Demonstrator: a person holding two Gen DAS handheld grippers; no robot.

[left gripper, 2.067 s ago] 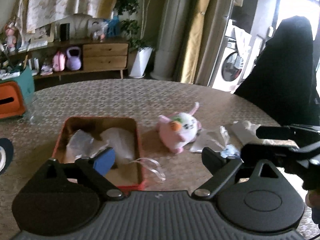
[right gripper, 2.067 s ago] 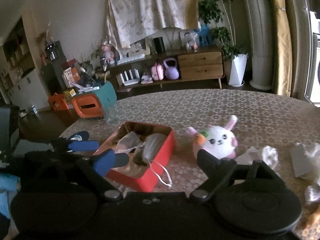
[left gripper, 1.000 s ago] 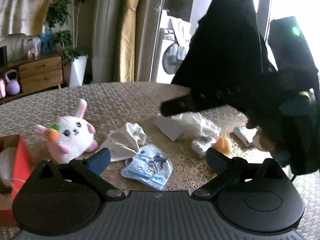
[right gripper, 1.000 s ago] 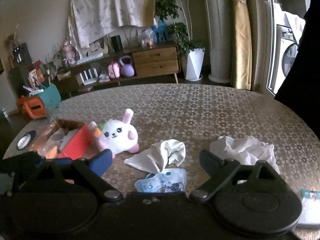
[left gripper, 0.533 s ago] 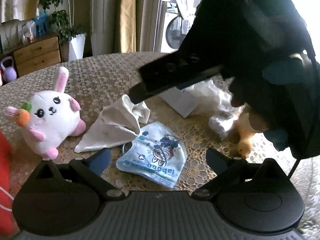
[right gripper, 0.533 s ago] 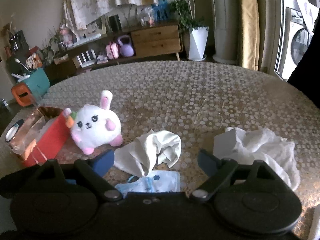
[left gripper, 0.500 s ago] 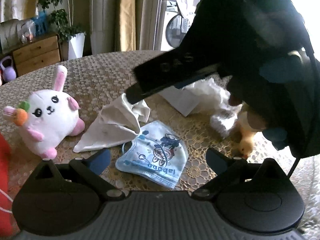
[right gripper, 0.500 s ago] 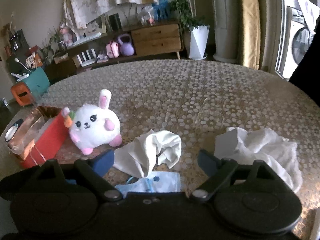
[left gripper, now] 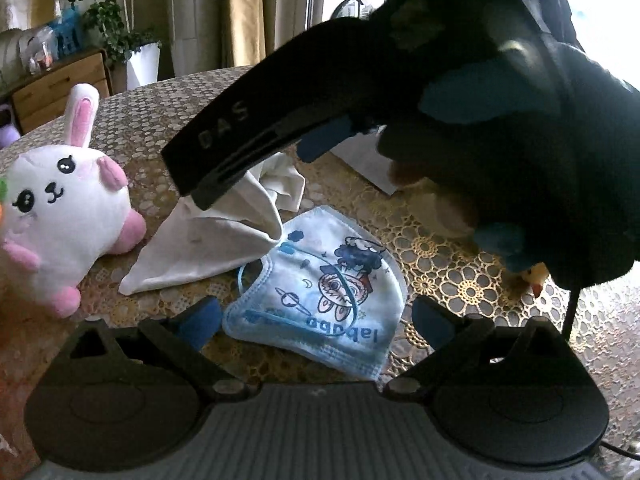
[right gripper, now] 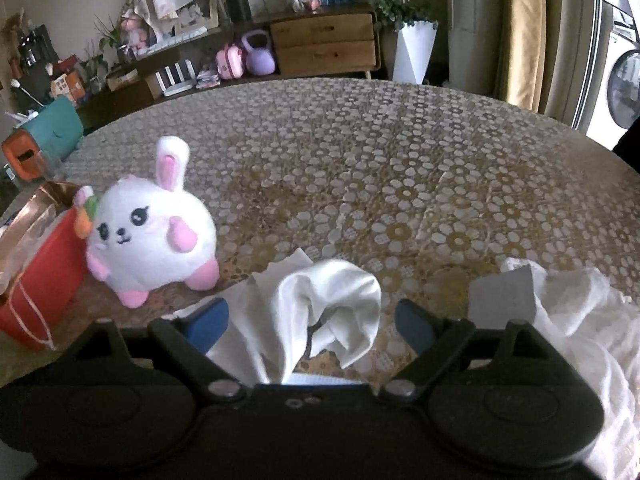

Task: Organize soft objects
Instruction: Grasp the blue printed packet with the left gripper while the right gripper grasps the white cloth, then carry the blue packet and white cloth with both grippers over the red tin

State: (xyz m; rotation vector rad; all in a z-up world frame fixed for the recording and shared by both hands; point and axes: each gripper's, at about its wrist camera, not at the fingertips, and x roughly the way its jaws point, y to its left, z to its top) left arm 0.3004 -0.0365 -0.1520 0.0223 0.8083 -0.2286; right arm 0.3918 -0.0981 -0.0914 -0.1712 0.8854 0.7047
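A light-blue child's face mask [left gripper: 320, 292] with a cartoon print lies flat on the table, between the wide-open fingers of my left gripper [left gripper: 316, 316]. Just behind it lies a crumpled white cloth [left gripper: 208, 248]. My right gripper [right gripper: 310, 324] is open around this white cloth [right gripper: 332, 300], pads clear of it. In the left wrist view one of its black fingers [left gripper: 224, 140] hangs over the cloth. A white and pink plush bunny [right gripper: 148, 236] sits upright to the left, also seen as the bunny [left gripper: 60, 216].
A red box [right gripper: 36, 276] with cloth inside stands left of the bunny. A larger rumpled white cloth [right gripper: 572, 312] lies at the right. A small yellow duck toy [left gripper: 534, 276] shows behind the right hand. The lace-patterned table [right gripper: 360, 152] stretches beyond.
Both grippers have come down and forward toward the table. The mask now fills the left gripper's gap and the white cloth the right's. Both stay open.
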